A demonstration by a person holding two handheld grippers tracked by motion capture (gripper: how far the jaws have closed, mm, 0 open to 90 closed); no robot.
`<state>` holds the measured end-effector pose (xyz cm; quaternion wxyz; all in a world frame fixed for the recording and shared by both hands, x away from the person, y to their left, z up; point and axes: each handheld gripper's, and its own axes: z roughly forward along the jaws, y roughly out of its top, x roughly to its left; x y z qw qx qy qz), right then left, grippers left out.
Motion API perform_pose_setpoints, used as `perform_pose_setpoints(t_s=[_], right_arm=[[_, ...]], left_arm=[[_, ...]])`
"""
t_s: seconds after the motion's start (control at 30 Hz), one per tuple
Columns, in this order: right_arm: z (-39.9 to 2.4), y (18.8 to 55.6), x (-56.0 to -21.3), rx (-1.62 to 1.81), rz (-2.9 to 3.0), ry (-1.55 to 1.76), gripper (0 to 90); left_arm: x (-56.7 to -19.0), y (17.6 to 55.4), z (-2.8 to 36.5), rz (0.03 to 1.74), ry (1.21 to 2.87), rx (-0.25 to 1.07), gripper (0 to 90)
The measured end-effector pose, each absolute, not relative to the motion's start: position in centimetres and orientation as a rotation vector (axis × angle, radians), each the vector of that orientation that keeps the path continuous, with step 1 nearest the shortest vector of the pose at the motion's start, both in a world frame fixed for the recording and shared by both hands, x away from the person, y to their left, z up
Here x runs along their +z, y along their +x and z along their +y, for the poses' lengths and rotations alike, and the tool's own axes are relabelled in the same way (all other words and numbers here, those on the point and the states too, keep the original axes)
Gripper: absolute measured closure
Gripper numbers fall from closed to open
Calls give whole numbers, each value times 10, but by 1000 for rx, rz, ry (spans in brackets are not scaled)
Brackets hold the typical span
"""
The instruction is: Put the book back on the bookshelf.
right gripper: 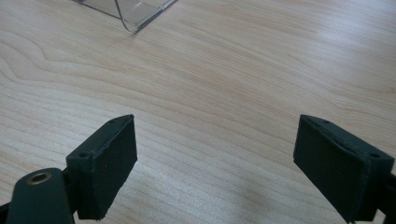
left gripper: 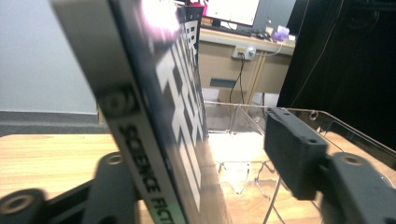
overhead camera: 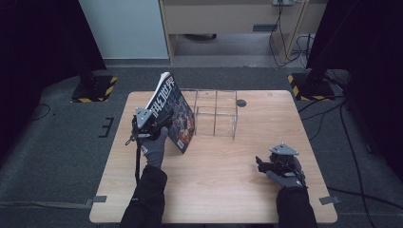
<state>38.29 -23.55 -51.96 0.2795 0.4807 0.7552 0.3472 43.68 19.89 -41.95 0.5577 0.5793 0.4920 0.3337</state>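
Your left gripper [overhead camera: 159, 124] sat at the spine of the magazine [overhead camera: 172, 111], which stood tilted on the wooden table [overhead camera: 214, 190], leaning against the left side of the clear acrylic rack [overhead camera: 216, 114]. In the left gripper view the magazine [left gripper: 159, 116] was between the jaws, yet the right-hand pad [left gripper: 294, 149] stood clear of the cover, so nothing was clamped. Your right gripper [overhead camera: 266, 164] rested near the table's right front, well apart from the rack, jaws spread wide over bare wood [right gripper: 224, 93]
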Motion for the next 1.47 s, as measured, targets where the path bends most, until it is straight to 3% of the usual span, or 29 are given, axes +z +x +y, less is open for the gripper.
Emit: perform_pose_setpoints(t_s=[0.2, 0.7, 1.03, 1.47], right_arm=[[-236, 382, -518, 936, 2023, 1287, 133], [-240, 381, -516, 945, 2006, 1307, 133], [-241, 380, -516, 939, 2013, 1311, 130], [-245, 381, -517, 904, 2015, 1346, 127]], left_arm=[[-416, 429, 204, 1168, 1446, 804, 304], [-410, 392, 244, 1149, 1523, 741, 223], [-460, 364, 281, 1246, 1705, 730, 191], [-505, 368, 316, 1470, 1877, 668, 177]])
